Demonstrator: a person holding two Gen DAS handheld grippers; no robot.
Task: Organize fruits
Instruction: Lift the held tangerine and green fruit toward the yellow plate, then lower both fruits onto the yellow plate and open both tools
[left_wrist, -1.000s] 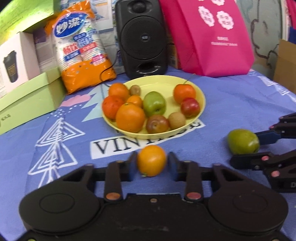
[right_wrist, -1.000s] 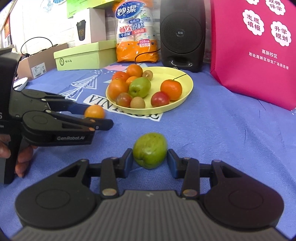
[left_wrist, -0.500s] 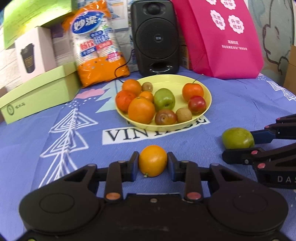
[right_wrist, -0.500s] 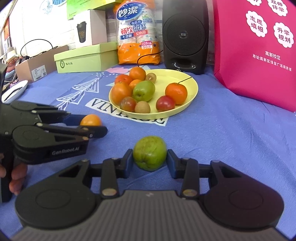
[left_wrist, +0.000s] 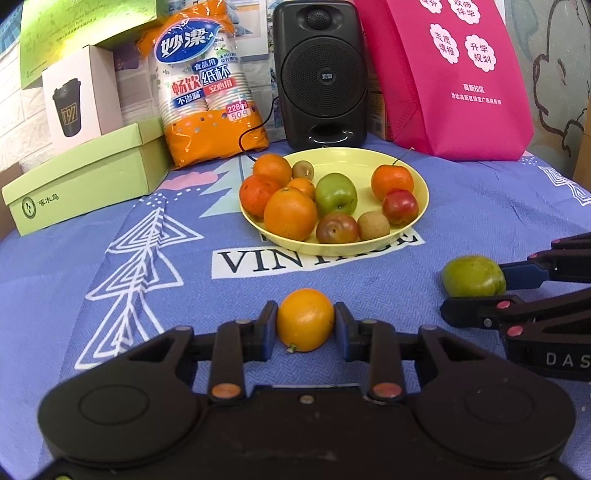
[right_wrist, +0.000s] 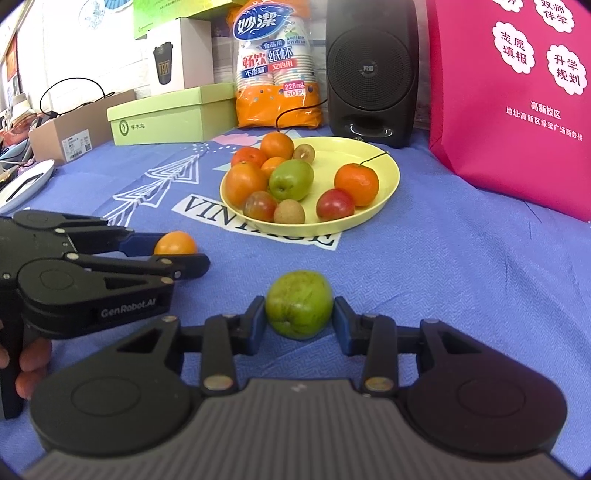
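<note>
A yellow plate (left_wrist: 413, 173) (right_wrist: 384, 166) holds several oranges, a green apple, plums and kiwis on the blue cloth. My left gripper (left_wrist: 306, 320) is shut on a small orange (left_wrist: 305, 319), just above the cloth in front of the plate; it also shows in the right wrist view (right_wrist: 173, 243). My right gripper (right_wrist: 298, 310) is shut on a green fruit (right_wrist: 298, 303), right of the orange; it also shows in the left wrist view (left_wrist: 473, 276).
Behind the plate stand a black speaker (left_wrist: 320, 74), an orange pack of paper cups (left_wrist: 207, 85), a pink bag (left_wrist: 450, 74) and a green box (left_wrist: 85, 177). A cable (left_wrist: 251, 129) runs to the speaker. A cardboard box (right_wrist: 77, 125) is far left.
Both grippers have risen and pulled back slightly with their fruits held; the plate now sits farther off in both views.
</note>
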